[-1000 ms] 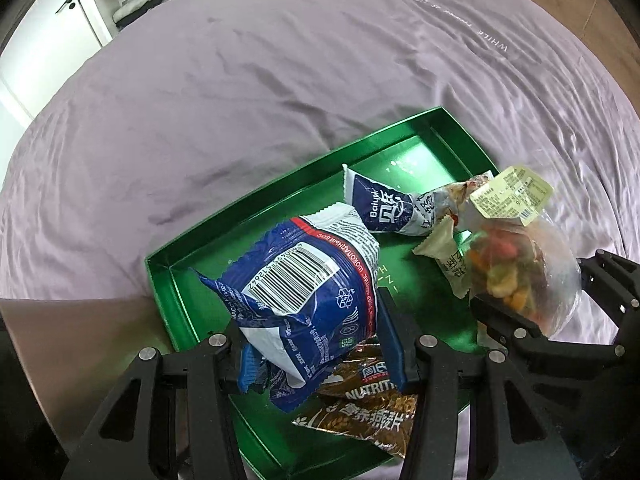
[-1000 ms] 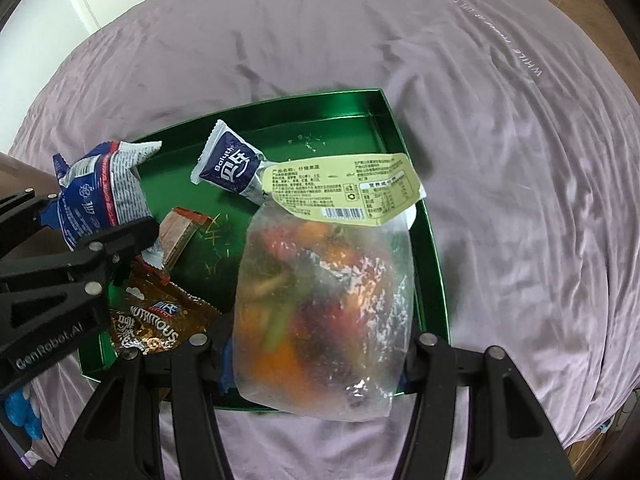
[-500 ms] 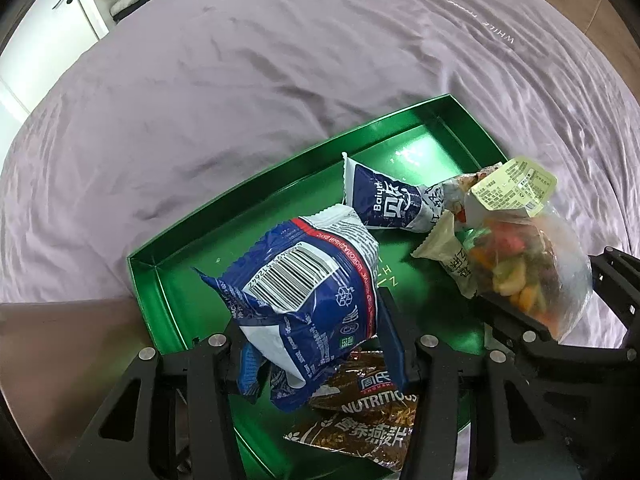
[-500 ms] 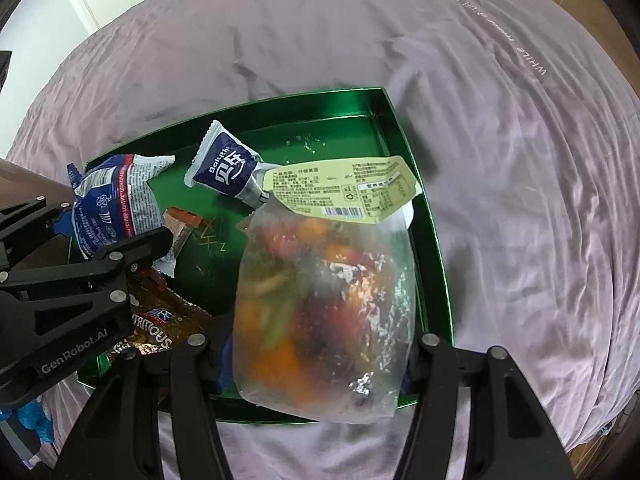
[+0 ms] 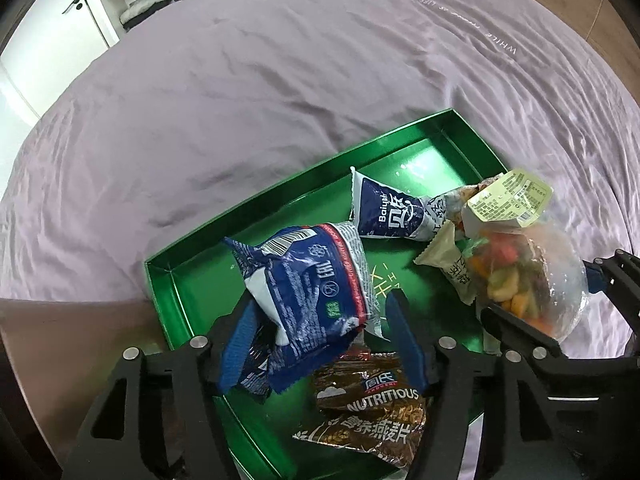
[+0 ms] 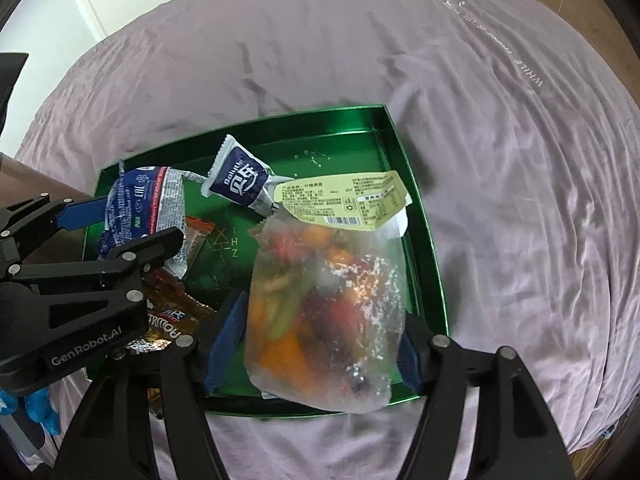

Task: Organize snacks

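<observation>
Currently: left gripper (image 5: 320, 344) spread fairly wide, blue pads either side of blue-and-white snack packet (image 5: 308, 280); whether pads actually pinch packet or packet merely rests between them cannot be told. Packet crumpled, tilted forward over green tray (image 5: 192, 256), lower corner lying on left pad. Probably light, air-puffed, slick film: best taken across crimped end seam, not across pillow middle

Right gripper (image 6: 316, 344) closed on clear bag of dried fruit (image 6: 328, 292), jaws set wide at bag's lower sides. Bag soft, lumpy, noticeably fuller and likely heavier than other items; pale yellow label (image 6: 344, 200) folded over far end. Thin plastic, likely to slip or sag; hold low and level

Ahead of both claws, inside tray: small navy sachet (image 5: 384, 210), stiff-looking, crimped ends. Directly below left claw: brown foil packet (image 5: 368, 404), glossy, wrinkled, flat. Cream wrapper (image 5: 452, 264) wedged beside fruit bag. Tray shallow, metallic, hard-walled, resting on soft wrinkled purple sheet (image 5: 280, 80)
</observation>
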`<state>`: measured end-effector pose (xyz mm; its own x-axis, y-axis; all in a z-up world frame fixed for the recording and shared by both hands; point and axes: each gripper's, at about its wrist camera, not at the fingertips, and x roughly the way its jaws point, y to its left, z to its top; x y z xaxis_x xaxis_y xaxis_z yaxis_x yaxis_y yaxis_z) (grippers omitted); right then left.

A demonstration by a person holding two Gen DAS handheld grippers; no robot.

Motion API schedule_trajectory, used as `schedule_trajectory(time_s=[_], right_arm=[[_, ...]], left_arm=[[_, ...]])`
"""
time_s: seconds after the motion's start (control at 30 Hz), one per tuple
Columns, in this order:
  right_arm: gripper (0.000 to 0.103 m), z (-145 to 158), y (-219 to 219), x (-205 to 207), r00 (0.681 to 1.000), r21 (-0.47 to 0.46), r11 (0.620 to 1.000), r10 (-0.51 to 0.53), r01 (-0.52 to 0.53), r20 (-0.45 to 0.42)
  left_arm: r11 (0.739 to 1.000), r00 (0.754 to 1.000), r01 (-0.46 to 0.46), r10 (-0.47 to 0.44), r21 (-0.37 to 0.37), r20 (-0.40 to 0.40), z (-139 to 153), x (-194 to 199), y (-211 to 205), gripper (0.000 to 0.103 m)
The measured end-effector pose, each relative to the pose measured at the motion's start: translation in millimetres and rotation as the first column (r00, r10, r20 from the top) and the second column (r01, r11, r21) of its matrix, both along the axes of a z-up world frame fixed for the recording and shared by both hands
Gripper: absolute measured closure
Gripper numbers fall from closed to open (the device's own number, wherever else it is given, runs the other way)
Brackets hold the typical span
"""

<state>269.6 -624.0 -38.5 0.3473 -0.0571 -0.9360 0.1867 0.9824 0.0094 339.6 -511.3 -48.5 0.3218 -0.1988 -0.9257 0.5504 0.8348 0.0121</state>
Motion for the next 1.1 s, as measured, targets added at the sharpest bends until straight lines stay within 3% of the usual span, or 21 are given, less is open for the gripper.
schedule_trajectory(time_s=[0.37,0.6,0.8,0.87,0.9,1.1], right_arm=[[0.000,45.9,7.0,-25.7,0.991,-0.056,0.998,0.011,-0.004,0.134],[0.000,79.0,15.3,-56.6,0.974,-0.098,0.995,-0.008,0.031,0.228],[0.000,101.7,34.2,-104.2,0.953,-0.157,0.986,-0.009,0.059,0.303],[0.000,105.7,42.3,-121.2,0.945,-0.170,0.983,-0.004,0.063,0.327],[0.000,106.1,47.3,-131.6,0.942,-0.174,0.983,-0.001,0.064,0.337],[0.000,98.1,80.6,-186.2,0.922,-0.179,0.983,0.042,0.030,0.384]], left_arm=[[0.999,0.992,0.011,-0.007,-0.034,0.128,29.9,-18.3,2.6,0.038],[0.993,0.986,0.003,0.016,-0.117,0.168,53.6,-37.6,22.9,0.038],[0.977,0.975,0.056,-0.009,-0.206,0.222,78.2,-90.9,49.3,0.037],[0.969,0.969,0.068,-0.007,-0.236,0.247,82.8,-113.6,60.7,0.031],[0.966,0.967,0.070,-0.004,-0.248,0.256,84.2,-122.9,65.3,0.027],[0.959,0.949,0.033,0.059,-0.283,0.311,82.6,-191.5,113.1,0.027]])
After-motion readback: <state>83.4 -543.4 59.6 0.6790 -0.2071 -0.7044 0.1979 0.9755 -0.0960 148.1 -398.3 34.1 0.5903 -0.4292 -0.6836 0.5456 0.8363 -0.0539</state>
